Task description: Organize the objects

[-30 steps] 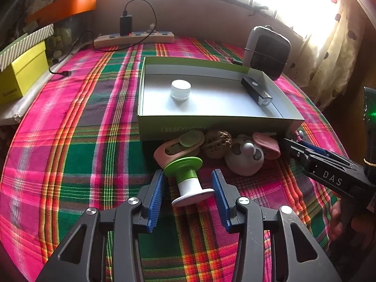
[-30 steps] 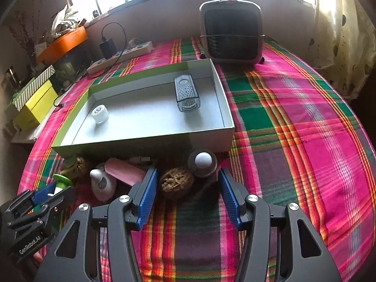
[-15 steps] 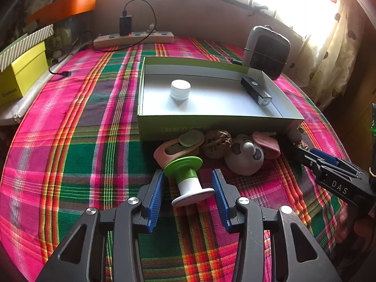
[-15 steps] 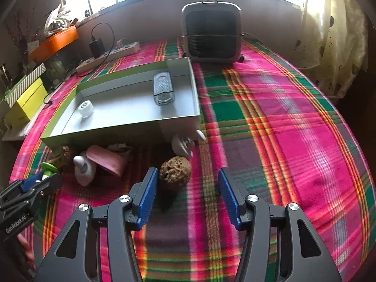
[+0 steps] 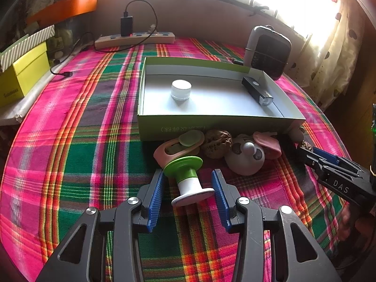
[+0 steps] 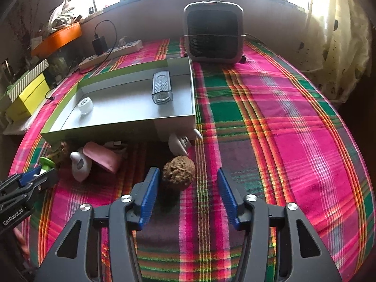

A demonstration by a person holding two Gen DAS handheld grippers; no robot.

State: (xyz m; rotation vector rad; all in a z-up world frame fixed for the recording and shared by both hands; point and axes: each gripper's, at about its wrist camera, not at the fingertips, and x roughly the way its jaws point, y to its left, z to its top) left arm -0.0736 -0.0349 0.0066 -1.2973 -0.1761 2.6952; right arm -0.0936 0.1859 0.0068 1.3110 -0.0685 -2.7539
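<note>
Desk (image 6: pixel 293 141) under plaid cloth: right half is bare, so there's plenty of open room there. Left edge is crowded with a yellow box (image 5: pixel 22 80); a power strip (image 5: pixel 135 40) and a desk fan (image 6: pixel 213 35) sit along the back.

Green-sided tray (image 5: pixel 211 123) sits mid-desk, mostly empty floor. Judging by that, the task is early: only two things are in, a bike light (image 6: pixel 161 89) by the right wall and a small white jar (image 5: pixel 181 89) toward the left. The tray's near wall is low but has to be cleared on each drop.

Left to sort, bunched against the tray's front wall: pink handled tool (image 5: pixel 174 146), walnut (image 5: pixel 217 143), white panda-face gadget (image 5: pixel 245 156), pink case (image 6: pixel 102 157), small white piece (image 6: pixel 179 142) at the tray corner. Tight cluster, little finger room between items.

Right claw (image 6: pixel 185 190): closing, about half open, second walnut (image 6: pixel 179 172) between the jaws, touching or just beside the left pad, clear of the right one. Not gripped yet.

Left claw (image 5: pixel 188 191): open, straddling the green-and-white spool (image 5: pixel 188 179), which lies tilted on the cloth; its white flange looks to touch the right pad, no squeeze.
</note>
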